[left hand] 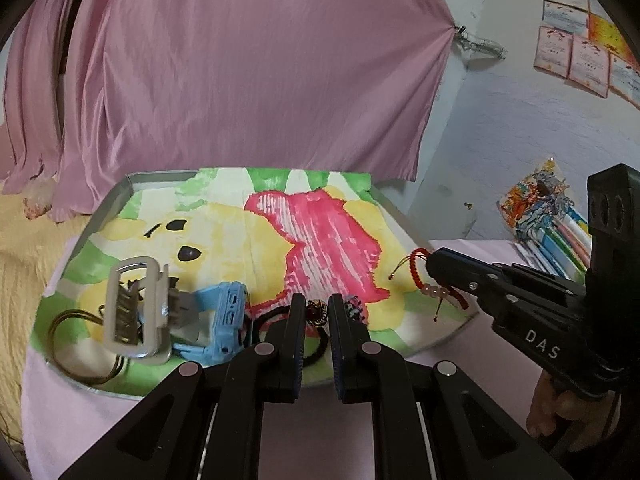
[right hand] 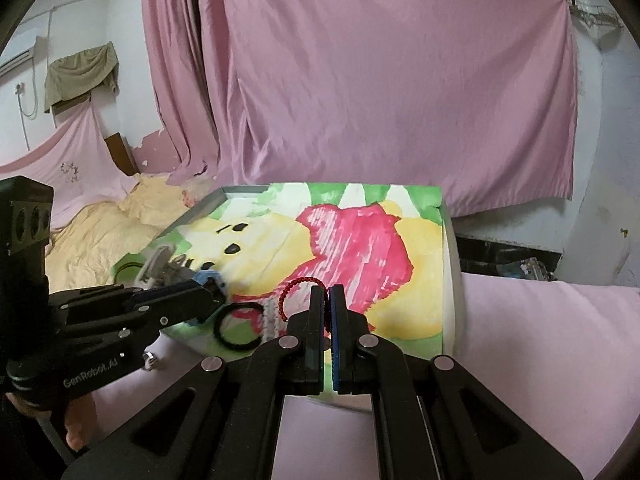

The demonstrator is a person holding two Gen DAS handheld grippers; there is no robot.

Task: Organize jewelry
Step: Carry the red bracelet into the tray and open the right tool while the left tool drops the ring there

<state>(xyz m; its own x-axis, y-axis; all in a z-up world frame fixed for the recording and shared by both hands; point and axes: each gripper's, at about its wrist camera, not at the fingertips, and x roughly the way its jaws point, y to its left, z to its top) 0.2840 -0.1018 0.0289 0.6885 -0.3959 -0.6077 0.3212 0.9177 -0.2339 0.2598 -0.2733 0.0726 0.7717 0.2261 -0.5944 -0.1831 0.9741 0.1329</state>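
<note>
The right tool, lettered "DAS" in the left view, clenched the red bracelet over the tray at 3 o'clock. The left tool, marked "GenRobot.AI", straddled a dark ornament without closing. Only the left view showed wall certificates.

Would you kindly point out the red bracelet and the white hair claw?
red bracelet (left hand: 440,292), left wrist view, on its pale beads.
white hair claw (left hand: 132,308), left wrist view, on its toothed middle.
</note>
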